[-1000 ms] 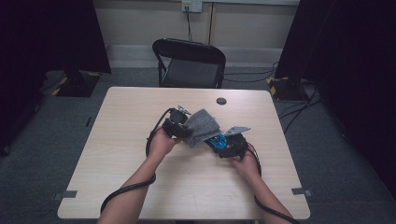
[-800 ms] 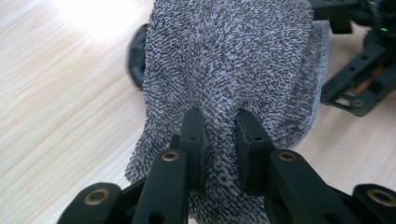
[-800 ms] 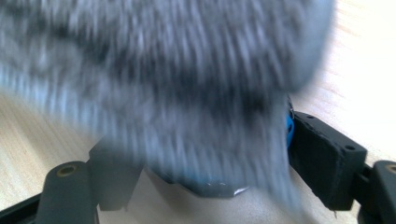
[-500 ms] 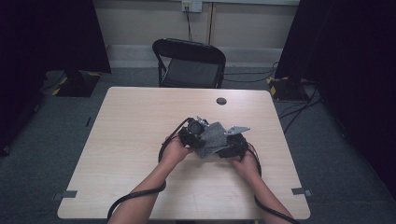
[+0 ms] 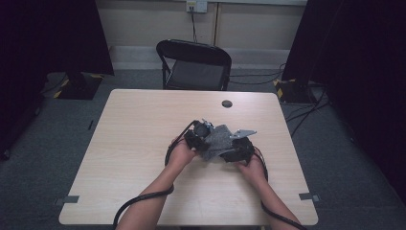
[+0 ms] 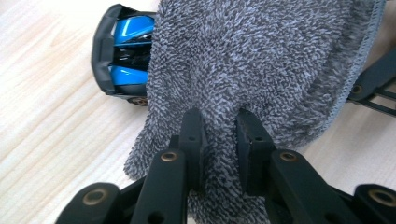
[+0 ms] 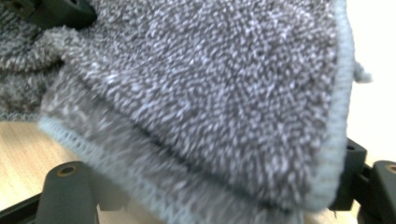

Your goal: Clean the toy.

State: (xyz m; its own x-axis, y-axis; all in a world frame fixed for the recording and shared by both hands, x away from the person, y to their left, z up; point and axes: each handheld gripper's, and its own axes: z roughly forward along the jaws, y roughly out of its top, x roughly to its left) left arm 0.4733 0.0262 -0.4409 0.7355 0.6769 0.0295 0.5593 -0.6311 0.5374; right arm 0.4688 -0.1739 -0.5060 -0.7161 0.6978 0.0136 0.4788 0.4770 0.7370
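A grey terry cloth point(image 5: 218, 141) is draped over a blue toy car point(image 6: 126, 51); the car's rear end and one wheel poke out at the cloth's left edge in the left gripper view. My left gripper point(image 6: 219, 121) is shut on a fold of the cloth point(image 6: 261, 70), its pads pinching the pile. In the high view it point(image 5: 198, 136) sits close beside my right gripper point(image 5: 235, 153). The right gripper's point(image 7: 210, 182) jaws stand wide apart under the cloth point(image 7: 210, 93), which hides the pads and whatever lies between them.
The light wooden table point(image 5: 134, 124) carries a small black round disc point(image 5: 227, 103) near its far edge. A black folding chair point(image 5: 194, 64) stands behind the table. Cables trail from both grippers toward the near edge.
My left gripper has carried the cloth to the right and down, onto the car by the right gripper. The blue car showed before and is now covered in the high view. The right hand stayed put.
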